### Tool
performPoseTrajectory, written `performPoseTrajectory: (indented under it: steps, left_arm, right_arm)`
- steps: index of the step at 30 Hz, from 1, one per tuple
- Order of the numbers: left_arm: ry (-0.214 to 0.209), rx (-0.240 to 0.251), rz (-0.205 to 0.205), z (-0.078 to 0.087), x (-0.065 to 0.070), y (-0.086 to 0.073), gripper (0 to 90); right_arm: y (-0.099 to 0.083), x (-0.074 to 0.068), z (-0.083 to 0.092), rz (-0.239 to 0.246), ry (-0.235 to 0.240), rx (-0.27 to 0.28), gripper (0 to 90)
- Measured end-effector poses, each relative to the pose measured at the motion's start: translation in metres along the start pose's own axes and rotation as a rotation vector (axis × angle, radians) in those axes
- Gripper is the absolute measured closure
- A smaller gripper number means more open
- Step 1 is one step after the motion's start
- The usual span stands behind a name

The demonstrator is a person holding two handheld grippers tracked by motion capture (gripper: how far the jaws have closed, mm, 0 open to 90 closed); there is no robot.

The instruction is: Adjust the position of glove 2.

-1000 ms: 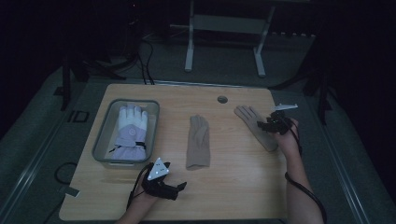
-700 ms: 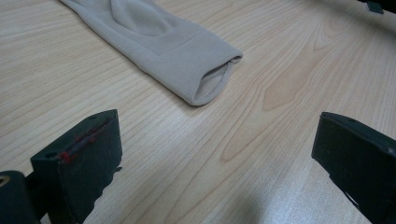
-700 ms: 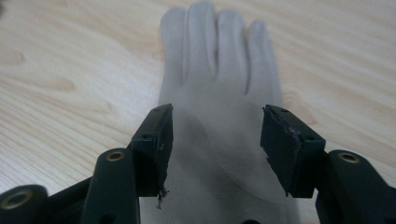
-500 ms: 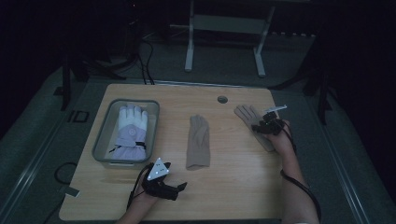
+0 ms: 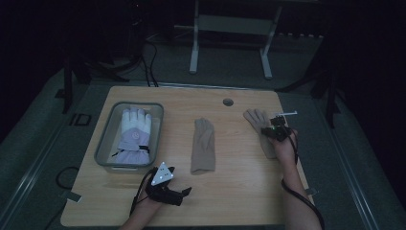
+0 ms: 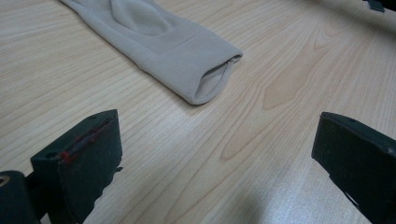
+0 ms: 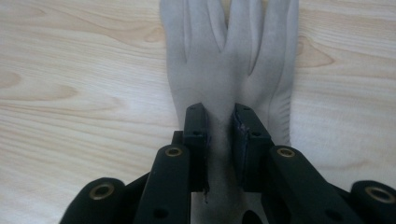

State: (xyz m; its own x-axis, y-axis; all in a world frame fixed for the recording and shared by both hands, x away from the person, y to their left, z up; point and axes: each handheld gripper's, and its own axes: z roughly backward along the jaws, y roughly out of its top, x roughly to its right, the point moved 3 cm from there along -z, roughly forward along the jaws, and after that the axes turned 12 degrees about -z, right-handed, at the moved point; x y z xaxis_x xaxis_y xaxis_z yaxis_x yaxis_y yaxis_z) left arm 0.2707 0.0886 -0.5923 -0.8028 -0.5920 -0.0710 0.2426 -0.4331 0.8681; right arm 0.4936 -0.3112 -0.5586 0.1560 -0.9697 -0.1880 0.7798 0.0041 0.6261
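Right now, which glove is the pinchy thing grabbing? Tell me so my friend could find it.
Start at the wooden table and go to its right side, far from the grey bin holding a white and purple glove. There lies a tan glove, fingers pointing away from the person. Unlike the other tan glove in the middle, this one has the right gripper pinching a fold of it.

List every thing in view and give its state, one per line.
right gripper: jaws have just been closing, now pinched on a fold of the right beige glove.
right beige glove: flat on the table, fingers spread, gripped mid-palm.
left gripper: open, nothing between its jaws.
middle beige glove: lying flat, cuff open, untouched.
white and lilac glove: lying in the tray.
tray: on the table, holding one glove.
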Motion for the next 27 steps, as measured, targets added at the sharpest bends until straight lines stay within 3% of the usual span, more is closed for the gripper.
performPoseTrajectory:
  steps: [7, 16, 19, 27]
  left_arm:
    - [0.001, 0.0, -0.002, 0.0, 0.0, 0.0, 2.0]
    - [0.002, 0.004, -0.014, 0.001, 0.001, 0.002, 2.0]
    - [0.0, 0.003, -0.02, 0.001, 0.001, 0.002, 2.0]
    - [-0.004, 0.003, -0.021, 0.0, 0.003, 0.002, 2.0]
  right_arm:
    - [-0.008, -0.014, 0.027, -0.059, -0.017, 0.05, 77.2]
    - [-0.026, -0.024, 0.072, -0.127, -0.077, 0.132, 77.1]
    - [-0.034, -0.026, 0.083, -0.164, -0.055, 0.149, 77.1]
    - [-0.061, -0.033, 0.102, -0.186, -0.042, 0.173, 77.0]
